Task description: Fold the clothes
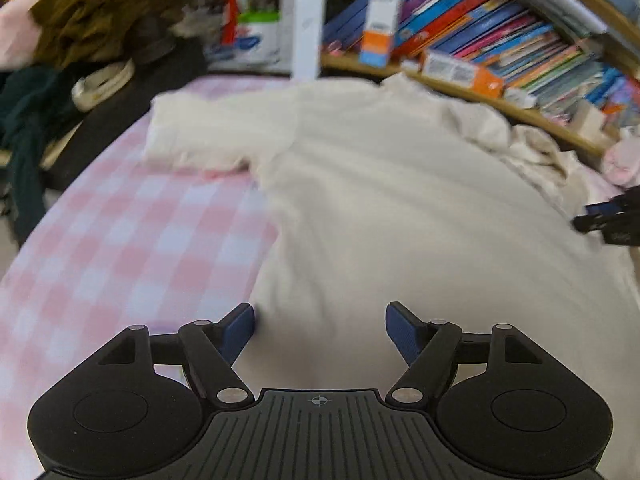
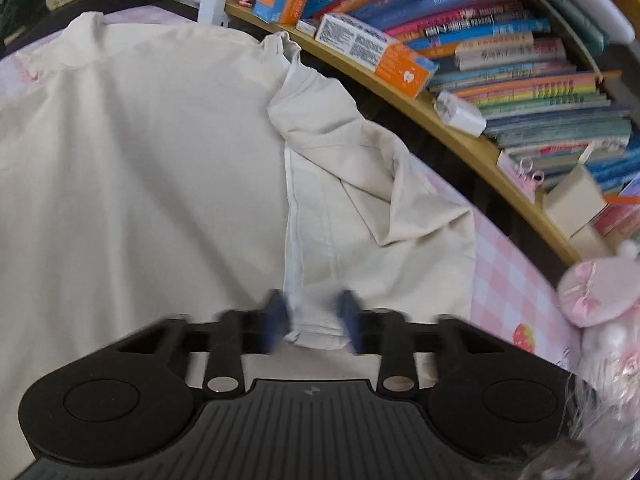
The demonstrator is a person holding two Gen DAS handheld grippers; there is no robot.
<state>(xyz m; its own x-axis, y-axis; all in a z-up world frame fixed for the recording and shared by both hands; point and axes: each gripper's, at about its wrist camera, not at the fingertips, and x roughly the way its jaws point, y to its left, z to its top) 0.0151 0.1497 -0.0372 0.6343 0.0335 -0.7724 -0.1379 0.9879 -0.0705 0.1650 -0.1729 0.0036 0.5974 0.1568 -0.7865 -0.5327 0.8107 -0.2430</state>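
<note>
A cream short-sleeved shirt [image 1: 380, 184] lies spread on a pink-and-white checked bed sheet [image 1: 112, 240]. My left gripper [image 1: 320, 330] is open over the shirt's near left edge, with nothing between its fingers. In the right wrist view the shirt [image 2: 140, 160] has its right side folded over, showing a hemmed edge [image 2: 296, 240]. My right gripper [image 2: 310, 316] is partly open, with its blurred blue fingers on either side of the hem's corner. The right gripper also shows at the right edge of the left wrist view [image 1: 612, 220].
A curved wooden shelf [image 2: 460, 132] full of books and boxes runs along the far side. A white post [image 1: 308, 20] stands behind the bed. Piled dark and brown clothes [image 1: 80, 20] lie at the far left. A pink plush toy [image 2: 596, 296] sits at the right.
</note>
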